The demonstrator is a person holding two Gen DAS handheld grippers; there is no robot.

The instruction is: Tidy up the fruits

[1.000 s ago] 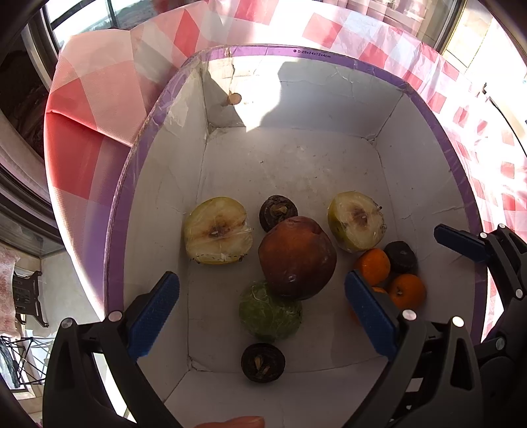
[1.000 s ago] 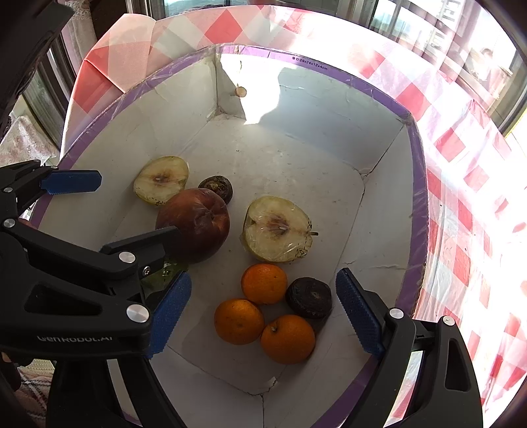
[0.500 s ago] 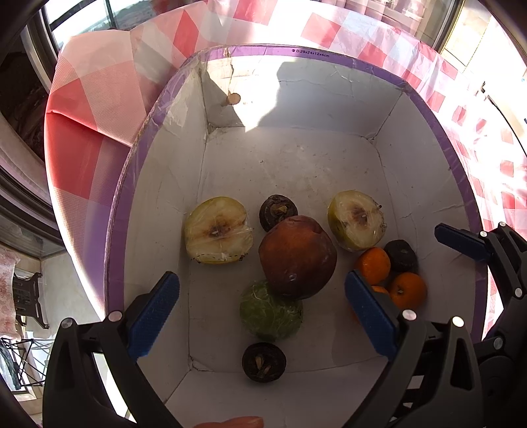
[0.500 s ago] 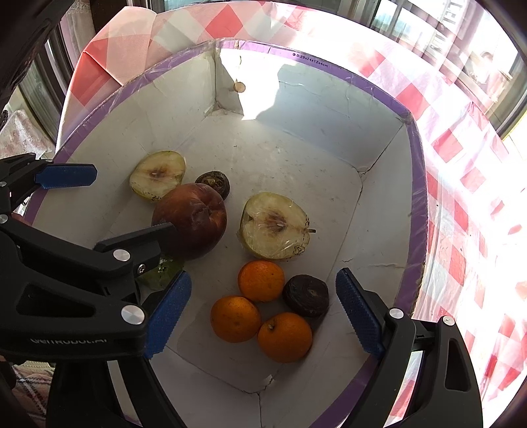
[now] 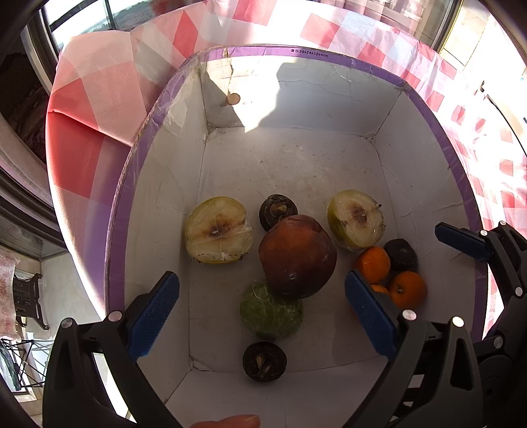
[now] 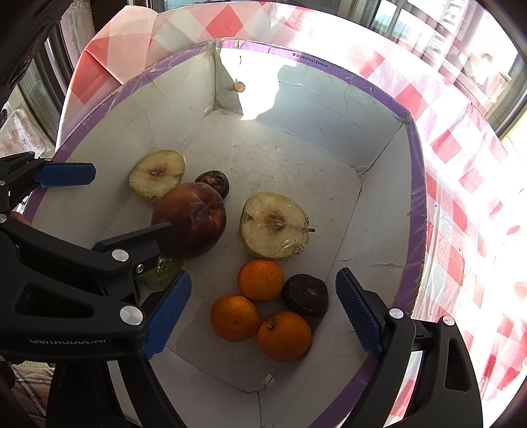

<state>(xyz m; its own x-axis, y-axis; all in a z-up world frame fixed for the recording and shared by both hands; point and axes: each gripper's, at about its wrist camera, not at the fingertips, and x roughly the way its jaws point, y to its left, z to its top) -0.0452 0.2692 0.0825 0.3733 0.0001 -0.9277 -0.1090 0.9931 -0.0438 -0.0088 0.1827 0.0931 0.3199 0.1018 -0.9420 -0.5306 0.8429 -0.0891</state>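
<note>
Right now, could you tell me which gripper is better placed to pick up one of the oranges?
Right. The open right gripper frames the oranges, while the left gripper frames the green fruit.

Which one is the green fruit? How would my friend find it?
Look inside the white cardboard box with purple rim. Find the big dark red apple in the middle; the round green fruit touches its near side. It is the only green thing there.

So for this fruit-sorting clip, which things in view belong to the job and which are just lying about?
Part of the job:
- white box
- red apple
- two cut apple halves
- three oranges
- green fruit
- three dark round fruits
- left gripper, right gripper, both open

Just there:
- checked tablecloth
- windows
</note>
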